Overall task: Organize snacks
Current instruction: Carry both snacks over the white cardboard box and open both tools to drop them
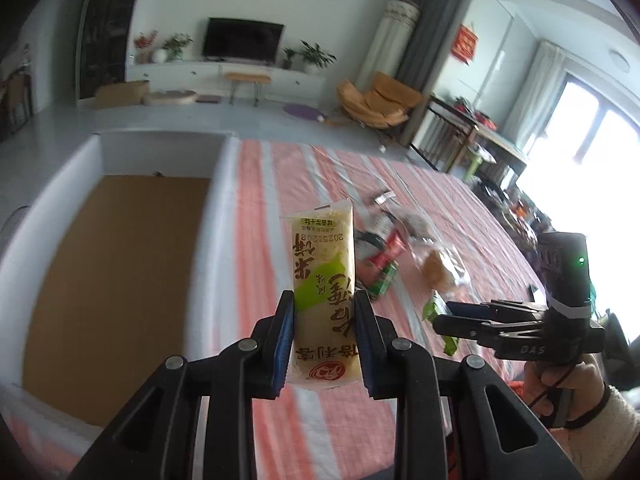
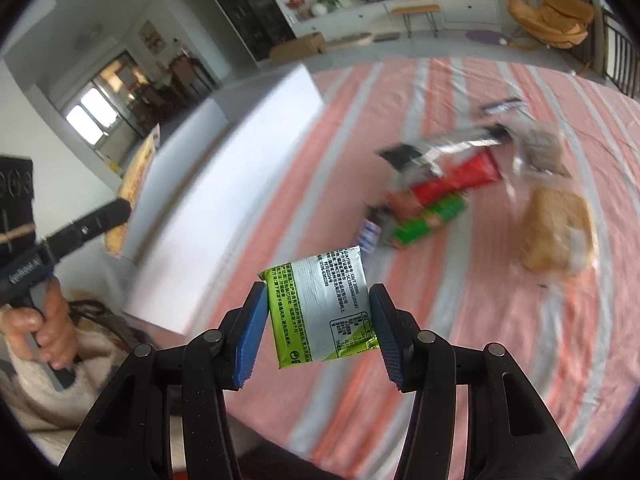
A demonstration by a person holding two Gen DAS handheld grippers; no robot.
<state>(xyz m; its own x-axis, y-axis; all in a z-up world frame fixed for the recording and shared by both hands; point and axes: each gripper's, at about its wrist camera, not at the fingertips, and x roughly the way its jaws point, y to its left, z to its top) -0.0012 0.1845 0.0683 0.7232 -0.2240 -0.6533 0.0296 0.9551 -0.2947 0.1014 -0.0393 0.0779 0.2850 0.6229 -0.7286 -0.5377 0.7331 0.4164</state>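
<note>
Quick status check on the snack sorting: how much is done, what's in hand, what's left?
Done: nothing shows in the white box; the part of its brown floor in view is bare. In hand: the left gripper is shut on a long rice cracker packet, and the right gripper is shut on a green and silver packet. Left: a pile of snacks and a bagged bread on the striped cloth.

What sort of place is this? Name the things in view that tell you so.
Most likely a home living room: a television on a low white cabinet, potted plants beside it, and an orange lounge chair.
</note>
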